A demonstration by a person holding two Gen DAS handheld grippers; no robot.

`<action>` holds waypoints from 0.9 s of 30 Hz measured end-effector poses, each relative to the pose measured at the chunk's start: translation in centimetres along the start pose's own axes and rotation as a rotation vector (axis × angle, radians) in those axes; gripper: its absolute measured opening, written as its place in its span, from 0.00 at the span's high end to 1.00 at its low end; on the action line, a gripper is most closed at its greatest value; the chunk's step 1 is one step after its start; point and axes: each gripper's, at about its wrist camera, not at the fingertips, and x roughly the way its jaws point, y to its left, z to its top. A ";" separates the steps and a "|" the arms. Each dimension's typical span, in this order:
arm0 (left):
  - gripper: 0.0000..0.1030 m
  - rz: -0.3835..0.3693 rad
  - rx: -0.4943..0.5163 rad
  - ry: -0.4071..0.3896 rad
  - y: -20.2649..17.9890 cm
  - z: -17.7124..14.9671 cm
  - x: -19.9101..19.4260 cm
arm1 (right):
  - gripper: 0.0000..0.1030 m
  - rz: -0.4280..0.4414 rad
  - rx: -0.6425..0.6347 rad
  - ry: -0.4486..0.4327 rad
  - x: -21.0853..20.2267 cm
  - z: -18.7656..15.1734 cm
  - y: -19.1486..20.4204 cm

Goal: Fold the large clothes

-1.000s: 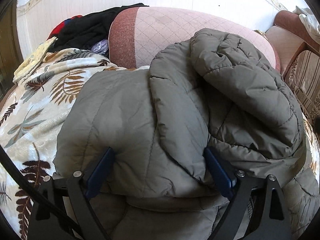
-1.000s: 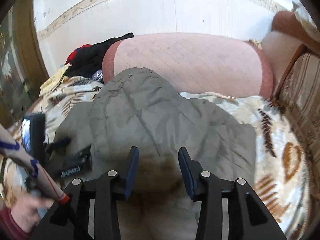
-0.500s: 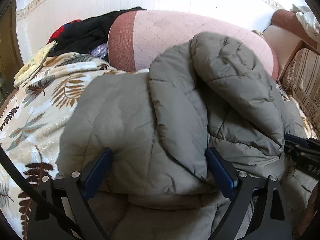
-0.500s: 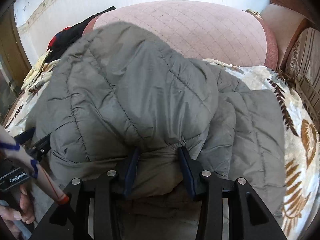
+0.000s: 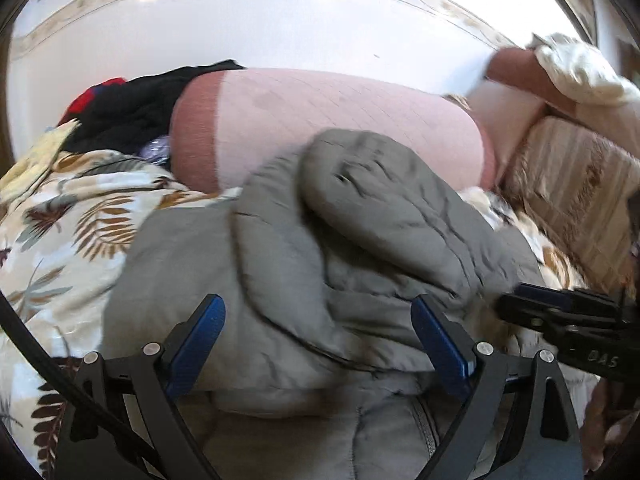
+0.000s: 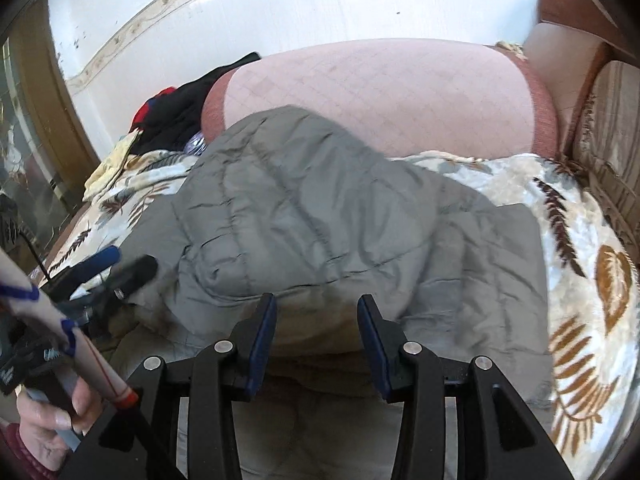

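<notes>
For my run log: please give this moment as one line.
task: fold | jacket: bunched on blanket | left claw: open | right claw: open

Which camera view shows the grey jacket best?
The right wrist view: the grey jacket lies there nearly whole on the leaf-print blanket, its right edge visible. The left wrist view shows only its bunched, blurred folds, cut off by the open left gripper.

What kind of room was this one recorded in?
Probably a home living room or bedroom: a grey jacket lies on a leaf-print blanket, backed by a pink cushion, with a clothes pile against the wall.
</notes>
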 end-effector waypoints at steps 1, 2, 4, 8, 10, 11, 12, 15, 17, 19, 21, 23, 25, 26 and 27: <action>0.12 0.002 0.017 0.015 -0.3 -0.2 0.5 | 0.56 0.007 0.001 0.007 0.5 -0.1 0.0; 0.19 0.001 0.029 0.035 -0.3 -0.5 1.1 | 0.56 0.004 0.001 0.016 1.1 -0.2 0.0; 0.28 0.000 0.036 0.093 -0.2 -1.1 2.4 | 0.56 0.000 0.006 0.041 2.2 -0.7 -0.4; 0.40 -0.010 0.077 0.116 -0.6 -1.5 3.0 | 0.57 0.041 0.051 0.095 3.9 -1.6 -2.0; 0.44 -0.070 0.101 0.120 -0.7 -1.1 2.3 | 0.57 0.088 0.086 0.090 3.2 -1.3 -2.5; 0.44 -0.096 0.105 0.120 -0.6 -1.1 2.0 | 0.57 0.122 0.108 0.084 2.6 -1.1 -2.7; 0.44 -0.137 0.109 0.112 -0.4 -0.9 1.5 | 0.57 0.157 0.127 0.073 1.9 -1.0 -3.0; 0.44 -0.213 0.106 0.079 -0.4 -0.7 0.2 | 0.56 0.213 0.128 0.031 0.1 -0.8 -3.1; 0.44 -0.255 0.093 0.075 -0.6 -0.8 0.2 | 0.51 0.229 0.114 0.004 -0.5 -0.9 -2.8; 0.43 -0.249 0.111 0.095 -1.1 -1.2 0.6 | 0.45 0.245 0.111 -0.011 -0.3 -1.1 -2.7; 0.42 -0.219 0.148 0.112 -1.2 -1.2 0.9 | 0.45 0.242 0.107 -0.012 0.3 -1.3 -2.6; 0.42 -0.205 0.163 0.115 -0.7 -1.0 0.7 | 0.45 0.242 0.113 0.020 1.3 -1.5 -2.9; 0.42 -0.185 0.167 0.090 0.0 -0.6 -0.1 | 0.57 0.240 0.132 0.045 2.1 -1.9 -3.3; 0.42 -0.193 0.147 0.074 0.5 -0.2 -0.6 | 0.61 0.231 0.133 0.057 2.5 -2.0 -3.5; 0.42 -0.207 0.130 0.061 0.8 0.1 -0.8 | 0.65 0.221 0.130 0.065 2.7 -2.0 -3.6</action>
